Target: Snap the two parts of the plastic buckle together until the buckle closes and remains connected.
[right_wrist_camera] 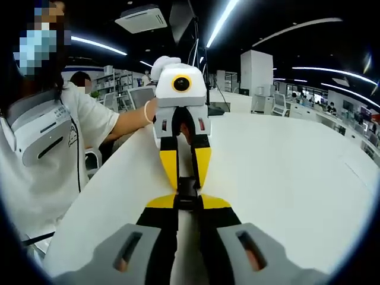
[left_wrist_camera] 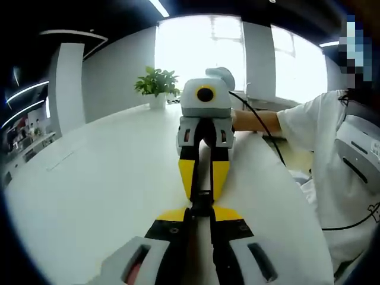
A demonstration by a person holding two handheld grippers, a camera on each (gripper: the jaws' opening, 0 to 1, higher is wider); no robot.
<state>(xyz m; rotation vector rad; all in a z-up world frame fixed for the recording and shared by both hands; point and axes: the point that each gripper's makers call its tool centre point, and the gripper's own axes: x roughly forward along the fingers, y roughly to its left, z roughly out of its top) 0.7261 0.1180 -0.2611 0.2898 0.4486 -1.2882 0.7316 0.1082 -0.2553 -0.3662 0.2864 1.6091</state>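
Note:
A small black plastic buckle [left_wrist_camera: 202, 200] [right_wrist_camera: 187, 189] hangs just above the white table [left_wrist_camera: 107, 178] [right_wrist_camera: 285, 172], between two grippers that point at each other tip to tip. In the left gripper view my left gripper [left_wrist_camera: 200, 214] rises from the bottom, its yellow-tipped jaws shut on the near end of the buckle. My right gripper [left_wrist_camera: 202, 191] faces it and is shut on the far end. The right gripper view mirrors this: right gripper [right_wrist_camera: 187, 203] near, left gripper [right_wrist_camera: 185, 180] far. The two halves meet between the tips; whether they are latched is hidden.
A person in a white shirt [left_wrist_camera: 338, 154] [right_wrist_camera: 53, 148] stands at the table's edge, holding both grippers. A potted plant [left_wrist_camera: 157, 86] stands at the table's far end. A black cable [left_wrist_camera: 261, 127] trails from the right gripper. Office desks [right_wrist_camera: 309, 107] lie beyond.

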